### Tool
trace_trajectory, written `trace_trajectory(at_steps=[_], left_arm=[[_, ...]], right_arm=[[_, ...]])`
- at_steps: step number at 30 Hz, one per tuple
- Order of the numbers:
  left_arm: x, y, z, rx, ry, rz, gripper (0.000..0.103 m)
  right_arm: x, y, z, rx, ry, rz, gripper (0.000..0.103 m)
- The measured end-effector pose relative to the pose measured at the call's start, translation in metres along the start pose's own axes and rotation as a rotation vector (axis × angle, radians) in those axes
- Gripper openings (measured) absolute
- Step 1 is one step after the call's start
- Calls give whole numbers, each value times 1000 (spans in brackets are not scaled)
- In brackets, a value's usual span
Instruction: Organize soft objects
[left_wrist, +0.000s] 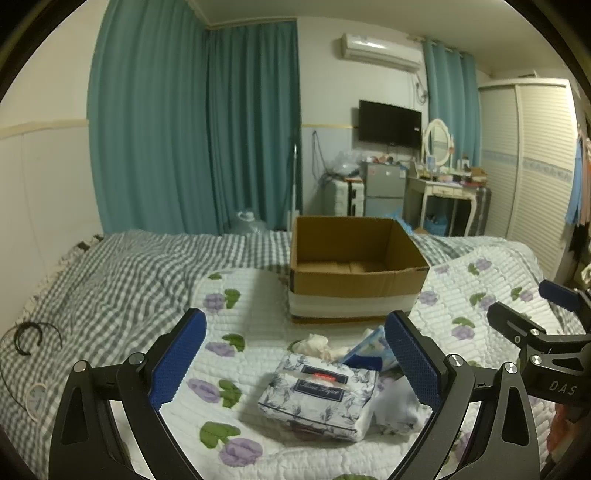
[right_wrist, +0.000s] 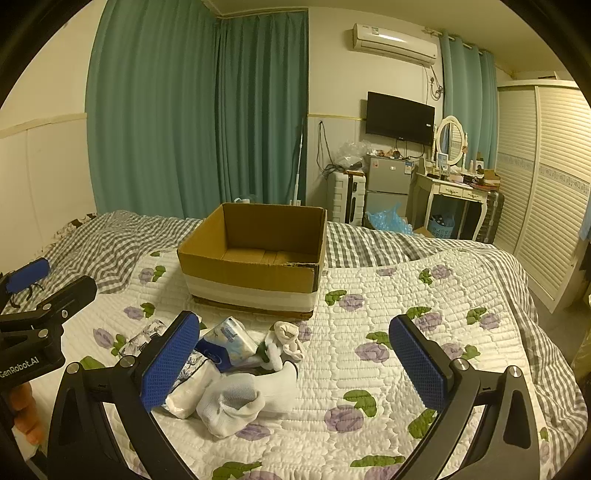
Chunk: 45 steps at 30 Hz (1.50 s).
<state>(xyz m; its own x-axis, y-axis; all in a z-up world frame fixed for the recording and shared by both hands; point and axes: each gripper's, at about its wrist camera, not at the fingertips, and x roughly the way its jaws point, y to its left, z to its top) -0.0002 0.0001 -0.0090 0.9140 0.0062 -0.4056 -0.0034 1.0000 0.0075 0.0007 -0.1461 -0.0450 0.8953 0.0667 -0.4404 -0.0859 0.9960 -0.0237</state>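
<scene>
An empty open cardboard box stands on the bed's floral quilt. In front of it lies a pile of soft things: a flower-print tissue pack, a blue-and-white tissue pack, a rolled white sock and a loose white sock. My left gripper is open, its jaws wide on either side of the flower-print pack, a little above it. My right gripper is open and empty, with the socks by its left finger.
The quilt lies over a grey checked bedsheet. A black hair hoop and cable lie at the bed's left. Past the bed are teal curtains, a small fridge, a dressing table and a wardrobe.
</scene>
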Motion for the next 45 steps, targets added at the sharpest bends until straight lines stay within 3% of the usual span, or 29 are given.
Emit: trace_trajectory(at_steps=[39,45], left_arm=[[-8,1,6,6,-6,-9,99],[1,10,-12,20,61,1,99]], right_arm=[[-6,4,0,-5,-5,4,103],[3,13,-9,-38,58,30,103]])
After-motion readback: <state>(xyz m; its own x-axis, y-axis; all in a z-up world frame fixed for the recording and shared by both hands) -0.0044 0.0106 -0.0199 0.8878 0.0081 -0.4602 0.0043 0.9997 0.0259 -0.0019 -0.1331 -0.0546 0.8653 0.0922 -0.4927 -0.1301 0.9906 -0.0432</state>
